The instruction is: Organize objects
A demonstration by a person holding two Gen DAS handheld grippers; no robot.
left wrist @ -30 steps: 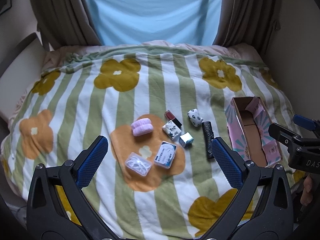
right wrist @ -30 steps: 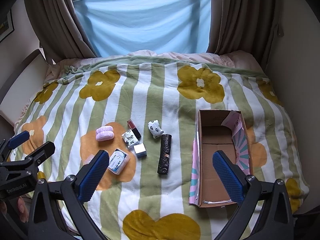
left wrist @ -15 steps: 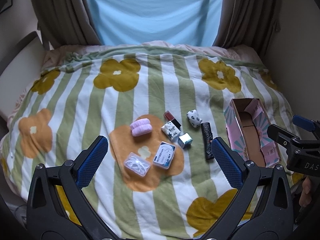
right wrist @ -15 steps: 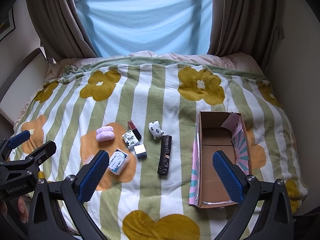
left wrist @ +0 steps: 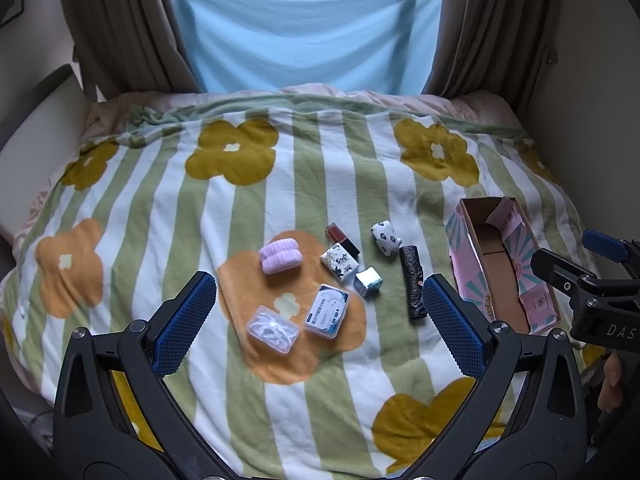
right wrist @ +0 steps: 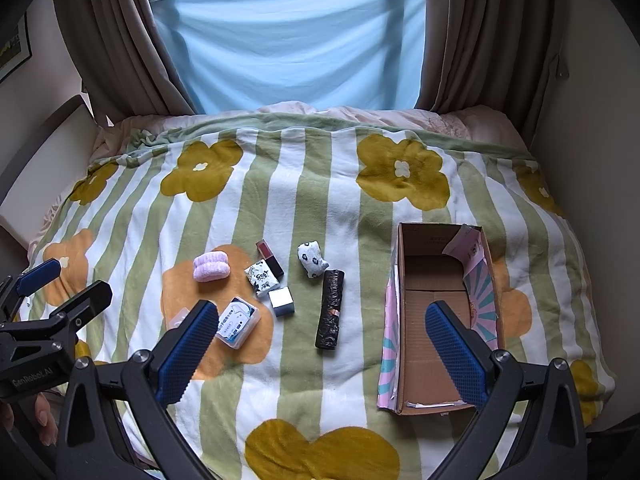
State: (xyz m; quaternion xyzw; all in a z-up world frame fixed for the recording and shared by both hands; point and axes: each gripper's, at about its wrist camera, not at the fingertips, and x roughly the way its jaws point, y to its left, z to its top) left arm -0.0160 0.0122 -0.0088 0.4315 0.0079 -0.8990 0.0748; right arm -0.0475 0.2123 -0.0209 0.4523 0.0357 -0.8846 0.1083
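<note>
Several small items lie on the flowered blanket: a pink hair tie, a clear case, a blue-labelled box, a floral packet, a red lipstick, a silver cube, a spotted pouch and a black roll. An empty cardboard box lies to their right. My left gripper and right gripper hover open above the blanket's near edge, holding nothing.
The striped blanket covers a bed between a white headboard panel on the left and a wall on the right. Brown curtains and a blue sheet hang behind the bed. A person's fingers show at each handle.
Both views have pulled back and shifted slightly; the items and box stay in place. Both grippers remain open.
</note>
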